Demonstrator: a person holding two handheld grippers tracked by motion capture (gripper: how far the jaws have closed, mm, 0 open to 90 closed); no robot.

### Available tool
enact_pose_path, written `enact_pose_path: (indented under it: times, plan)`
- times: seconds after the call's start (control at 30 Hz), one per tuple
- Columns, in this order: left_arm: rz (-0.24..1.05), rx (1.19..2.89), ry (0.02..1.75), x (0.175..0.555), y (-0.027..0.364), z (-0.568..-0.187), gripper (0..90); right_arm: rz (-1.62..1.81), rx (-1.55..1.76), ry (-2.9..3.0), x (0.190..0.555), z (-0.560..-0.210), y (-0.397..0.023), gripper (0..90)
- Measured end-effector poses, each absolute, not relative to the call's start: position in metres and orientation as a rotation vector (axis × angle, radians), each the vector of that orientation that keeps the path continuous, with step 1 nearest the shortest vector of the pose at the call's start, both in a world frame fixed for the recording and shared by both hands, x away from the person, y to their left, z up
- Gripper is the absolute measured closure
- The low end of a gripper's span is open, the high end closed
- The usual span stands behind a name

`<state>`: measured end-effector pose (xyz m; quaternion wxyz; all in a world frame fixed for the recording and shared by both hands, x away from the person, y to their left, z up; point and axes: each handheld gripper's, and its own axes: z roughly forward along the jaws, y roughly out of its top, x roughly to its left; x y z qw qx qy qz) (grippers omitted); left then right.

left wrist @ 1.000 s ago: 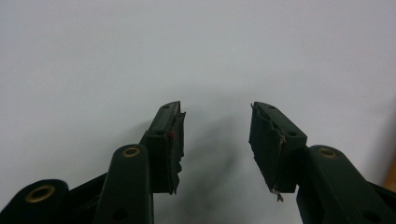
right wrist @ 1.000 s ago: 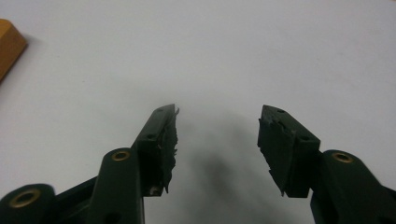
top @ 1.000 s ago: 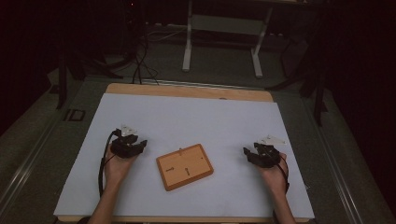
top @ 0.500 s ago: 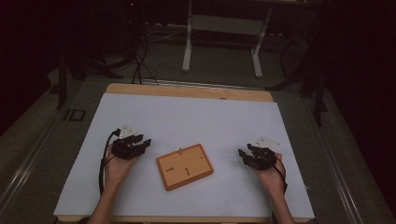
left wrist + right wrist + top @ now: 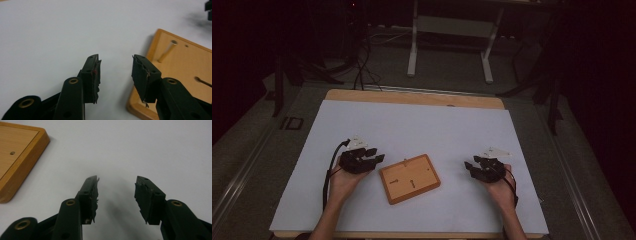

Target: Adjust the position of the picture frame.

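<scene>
A small wooden board (image 5: 409, 178) with a raised rim lies flat on the white sheet, turned slightly, with thin metal pegs standing on it. My left gripper (image 5: 378, 158) hovers just left of the board, open and empty; in the left gripper view its jaws (image 5: 116, 72) point past the board's edge (image 5: 175, 65), where a peg (image 5: 167, 51) stands. My right gripper (image 5: 468, 166) is to the board's right with a gap between, open and empty. In the right gripper view its jaws (image 5: 116, 192) are over bare sheet, with the board's corner (image 5: 21, 155) at upper left.
The white sheet (image 5: 427, 125) covers a wooden tabletop (image 5: 412, 96). Beyond the far edge stand a white frame's legs (image 5: 449, 45) and cables (image 5: 362, 65) on a dark floor. A cable (image 5: 328, 177) trails from the left gripper along the forearm.
Both grippers have moved inward toward the board, the left one rightward and the right one leftward. The board has not moved.
</scene>
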<state>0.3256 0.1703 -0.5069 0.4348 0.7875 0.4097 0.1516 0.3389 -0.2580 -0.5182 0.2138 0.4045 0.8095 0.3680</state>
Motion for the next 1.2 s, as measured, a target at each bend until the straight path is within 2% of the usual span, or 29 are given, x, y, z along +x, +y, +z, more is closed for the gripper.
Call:
enact_pose_path:
  times: [0.37,1.0,1.2]
  plan:
    - [0.310,1.999,0.911,0.322,0.140,-0.506,59.8,1.017,1.123,2.236,0.339,-0.519,-0.259,48.2]
    - [0.297,2.071,0.899,0.331,0.101,-0.517,61.0,1.006,1.151,2.224,0.341,-0.522,-0.264,44.4]
    - [0.287,2.084,0.912,0.337,0.095,-0.523,67.3,1.004,1.157,2.224,0.341,-0.522,-0.265,44.2]
